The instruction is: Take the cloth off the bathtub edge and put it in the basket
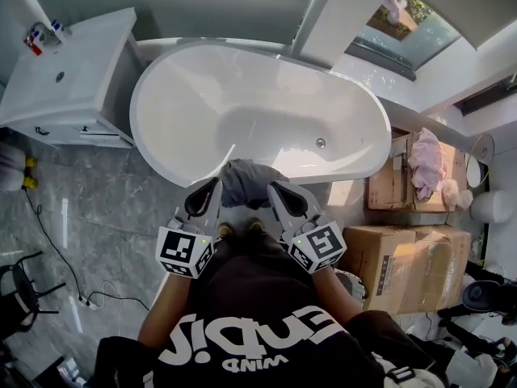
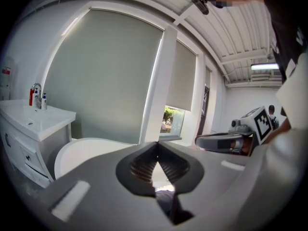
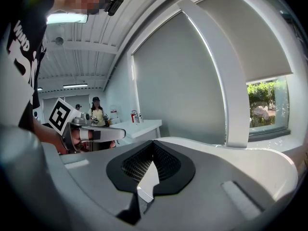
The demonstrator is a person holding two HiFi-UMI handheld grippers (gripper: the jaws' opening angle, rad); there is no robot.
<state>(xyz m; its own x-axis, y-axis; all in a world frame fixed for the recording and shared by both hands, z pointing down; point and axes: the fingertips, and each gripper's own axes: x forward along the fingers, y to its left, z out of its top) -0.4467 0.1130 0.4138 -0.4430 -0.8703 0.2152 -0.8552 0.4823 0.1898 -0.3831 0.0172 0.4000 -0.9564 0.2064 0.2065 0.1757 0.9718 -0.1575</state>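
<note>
A grey cloth (image 1: 245,182) hangs over the near rim of the white oval bathtub (image 1: 174,148). My left gripper (image 1: 215,186) is shut and holds nothing, just left of the cloth. My right gripper (image 1: 275,188) is also shut and holds nothing, just right of it. In the left gripper view the closed left gripper (image 2: 156,144) points over the tub, and a dark bit of the cloth (image 2: 166,202) shows below it, with the right gripper (image 2: 224,142) alongside. The right gripper view shows the right gripper (image 3: 154,143) closed, with the left gripper (image 3: 94,134) beside it. I see no basket.
A white vanity with a sink (image 1: 69,79) stands left of the tub. Cardboard boxes (image 1: 404,261) are stacked at the right, one with a pink cloth (image 1: 426,164) on it. A black cable (image 1: 56,253) runs over the grey marble floor.
</note>
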